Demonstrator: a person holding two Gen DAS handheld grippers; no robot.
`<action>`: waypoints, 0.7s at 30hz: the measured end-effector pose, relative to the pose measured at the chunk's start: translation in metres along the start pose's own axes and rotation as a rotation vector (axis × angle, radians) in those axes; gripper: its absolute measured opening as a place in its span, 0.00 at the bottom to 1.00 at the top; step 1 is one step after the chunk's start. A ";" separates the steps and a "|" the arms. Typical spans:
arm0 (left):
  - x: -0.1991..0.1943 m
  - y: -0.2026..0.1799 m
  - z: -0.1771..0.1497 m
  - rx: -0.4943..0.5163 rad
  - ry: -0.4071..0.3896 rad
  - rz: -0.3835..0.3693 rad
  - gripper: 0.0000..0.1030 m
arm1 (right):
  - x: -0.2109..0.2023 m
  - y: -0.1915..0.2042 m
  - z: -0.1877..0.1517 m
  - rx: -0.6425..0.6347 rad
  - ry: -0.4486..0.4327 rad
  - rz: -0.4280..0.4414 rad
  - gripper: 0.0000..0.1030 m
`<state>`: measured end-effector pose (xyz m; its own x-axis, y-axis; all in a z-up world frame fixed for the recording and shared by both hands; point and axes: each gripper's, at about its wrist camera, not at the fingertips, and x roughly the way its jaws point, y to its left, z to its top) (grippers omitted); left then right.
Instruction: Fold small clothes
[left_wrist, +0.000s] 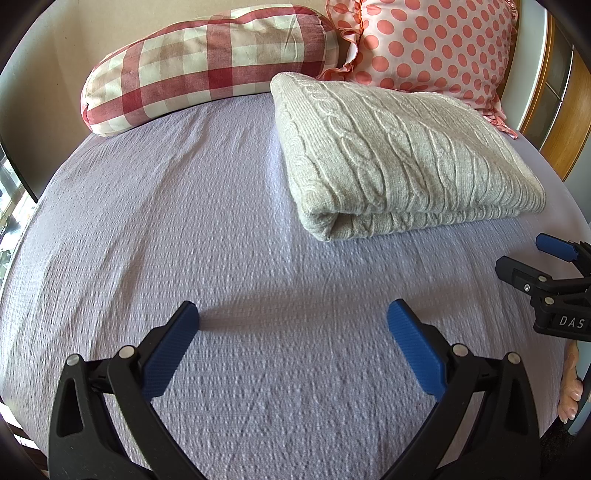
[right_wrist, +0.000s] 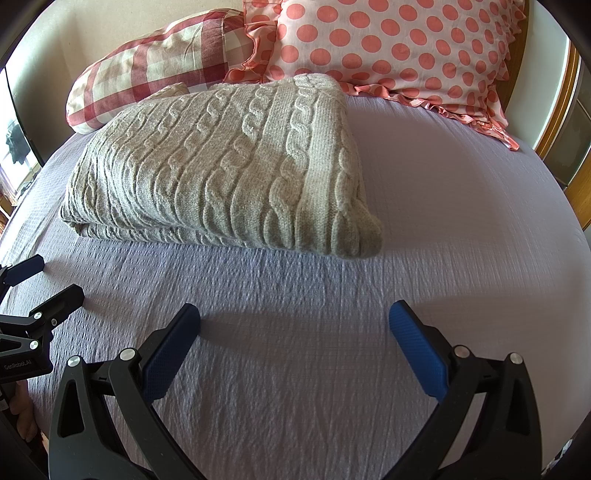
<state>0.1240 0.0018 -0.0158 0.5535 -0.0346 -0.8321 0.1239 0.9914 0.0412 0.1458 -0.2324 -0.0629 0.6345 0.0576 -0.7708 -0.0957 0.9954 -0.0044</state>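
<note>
The left tongs (left_wrist: 293, 319) hover over the lilac bedspread (left_wrist: 166, 221), spread wide and holding nothing. To their right, the right tongs (right_wrist: 294, 320) are equally spread and empty. Beyond both lies the folded grey cable-knit sweater (right_wrist: 229, 166), near the head of the bed, just before the checked bolster (left_wrist: 207, 62) and the polka-dot pillow (right_wrist: 399, 48).
</note>
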 end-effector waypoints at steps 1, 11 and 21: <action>0.000 0.000 0.000 0.000 0.000 0.000 0.98 | 0.000 0.000 0.000 0.000 0.000 0.000 0.99; 0.001 -0.002 0.000 0.003 0.012 -0.003 0.98 | 0.000 0.000 0.000 0.000 0.000 0.000 0.99; 0.004 -0.001 0.002 0.007 0.032 -0.007 0.98 | 0.000 0.000 0.000 0.000 0.000 0.000 0.99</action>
<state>0.1277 0.0006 -0.0178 0.5258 -0.0378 -0.8498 0.1341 0.9902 0.0390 0.1460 -0.2322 -0.0630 0.6346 0.0576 -0.7707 -0.0958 0.9954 -0.0044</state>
